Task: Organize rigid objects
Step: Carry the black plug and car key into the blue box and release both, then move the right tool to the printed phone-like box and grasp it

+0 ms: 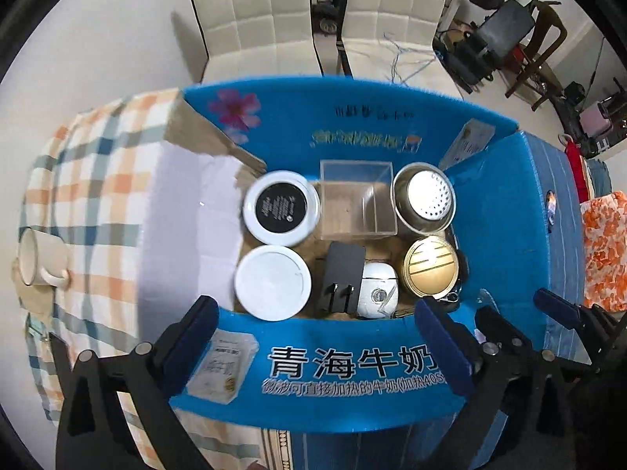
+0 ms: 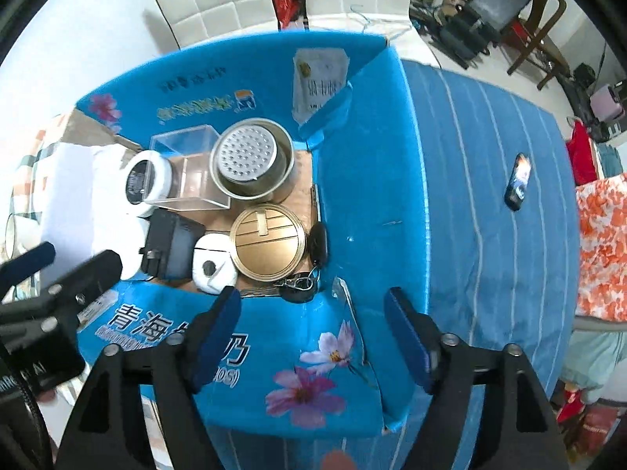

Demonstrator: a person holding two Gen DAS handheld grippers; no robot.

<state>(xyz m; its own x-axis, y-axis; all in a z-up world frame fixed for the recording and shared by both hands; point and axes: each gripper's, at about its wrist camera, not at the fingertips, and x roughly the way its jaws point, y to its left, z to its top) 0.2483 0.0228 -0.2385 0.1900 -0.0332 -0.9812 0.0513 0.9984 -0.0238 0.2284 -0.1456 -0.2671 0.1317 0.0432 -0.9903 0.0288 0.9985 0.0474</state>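
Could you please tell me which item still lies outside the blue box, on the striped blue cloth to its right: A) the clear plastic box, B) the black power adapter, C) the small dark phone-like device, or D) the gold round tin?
C: the small dark phone-like device lies alone on the striped blue cloth, while the other three sit inside the blue box.

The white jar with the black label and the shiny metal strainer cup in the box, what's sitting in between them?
A clear plastic box sits between the black-labelled jar and the strainer cup, seen best in the left wrist view.
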